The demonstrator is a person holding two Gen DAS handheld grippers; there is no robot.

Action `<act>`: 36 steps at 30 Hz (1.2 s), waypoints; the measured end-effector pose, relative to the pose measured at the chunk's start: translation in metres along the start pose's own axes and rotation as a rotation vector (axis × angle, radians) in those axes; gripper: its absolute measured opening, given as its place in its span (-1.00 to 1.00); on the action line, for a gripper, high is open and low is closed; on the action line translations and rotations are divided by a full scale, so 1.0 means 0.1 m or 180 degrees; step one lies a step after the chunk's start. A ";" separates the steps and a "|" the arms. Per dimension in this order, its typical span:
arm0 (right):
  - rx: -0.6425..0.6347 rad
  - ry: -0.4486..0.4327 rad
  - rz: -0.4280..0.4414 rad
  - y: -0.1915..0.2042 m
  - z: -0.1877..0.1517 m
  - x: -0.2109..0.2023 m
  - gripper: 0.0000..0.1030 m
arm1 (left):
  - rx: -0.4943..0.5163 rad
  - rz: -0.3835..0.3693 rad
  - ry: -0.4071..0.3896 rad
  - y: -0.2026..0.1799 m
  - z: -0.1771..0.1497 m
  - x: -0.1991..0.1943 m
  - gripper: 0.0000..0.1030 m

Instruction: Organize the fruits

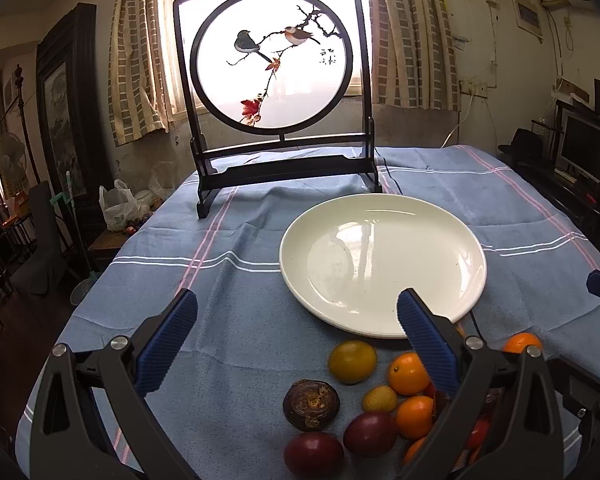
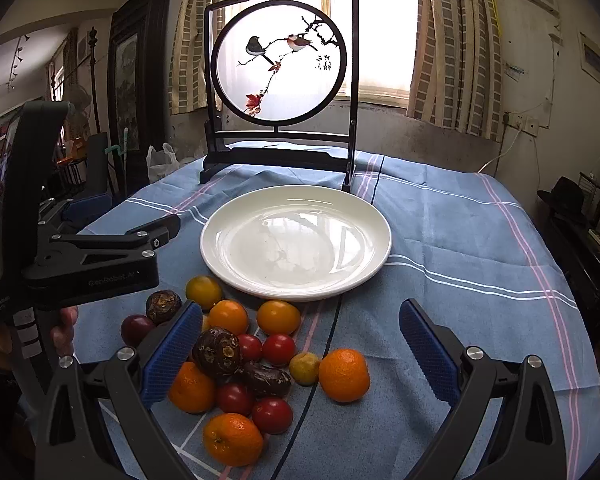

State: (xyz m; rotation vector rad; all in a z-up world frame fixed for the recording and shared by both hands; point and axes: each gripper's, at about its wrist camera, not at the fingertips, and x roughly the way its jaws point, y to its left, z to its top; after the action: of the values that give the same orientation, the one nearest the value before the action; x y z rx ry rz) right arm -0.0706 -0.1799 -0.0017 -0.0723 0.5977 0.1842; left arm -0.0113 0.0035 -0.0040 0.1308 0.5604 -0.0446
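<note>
A white plate sits bare on the blue striped tablecloth, also in the right wrist view. In front of it lies a pile of fruits: oranges, red tomatoes, dark brown water chestnuts, yellow-green citrus and purple passion fruit. My left gripper is open and empty, above the cloth left of the pile. My right gripper is open and empty, hovering over the pile. The left gripper body shows in the right wrist view.
A dark-framed bird-painting screen stands behind the plate at the table's far edge. A black cable runs across the cloth under the fruit. Chairs, bags and furniture stand off the table to the left; shelves and a monitor to the right.
</note>
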 end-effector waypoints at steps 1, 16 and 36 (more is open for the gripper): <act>0.0000 0.0003 0.0001 0.00 0.00 0.00 0.93 | 0.0000 -0.0001 0.0006 0.01 -0.01 0.00 0.90; -0.0156 0.0370 0.0273 -0.07 -0.19 -0.09 0.93 | 0.0275 -0.0130 0.0120 0.17 -0.24 -0.13 0.90; -0.0248 0.1297 0.0855 0.39 -0.77 0.28 -0.18 | 0.0822 -0.1005 0.0541 -0.12 -0.85 -0.44 0.90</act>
State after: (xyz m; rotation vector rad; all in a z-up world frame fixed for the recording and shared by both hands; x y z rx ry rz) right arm -0.0981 -0.1466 -0.0814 -0.1059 1.0072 0.4602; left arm -0.0941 0.0037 -0.0532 0.2986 0.7400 -0.4169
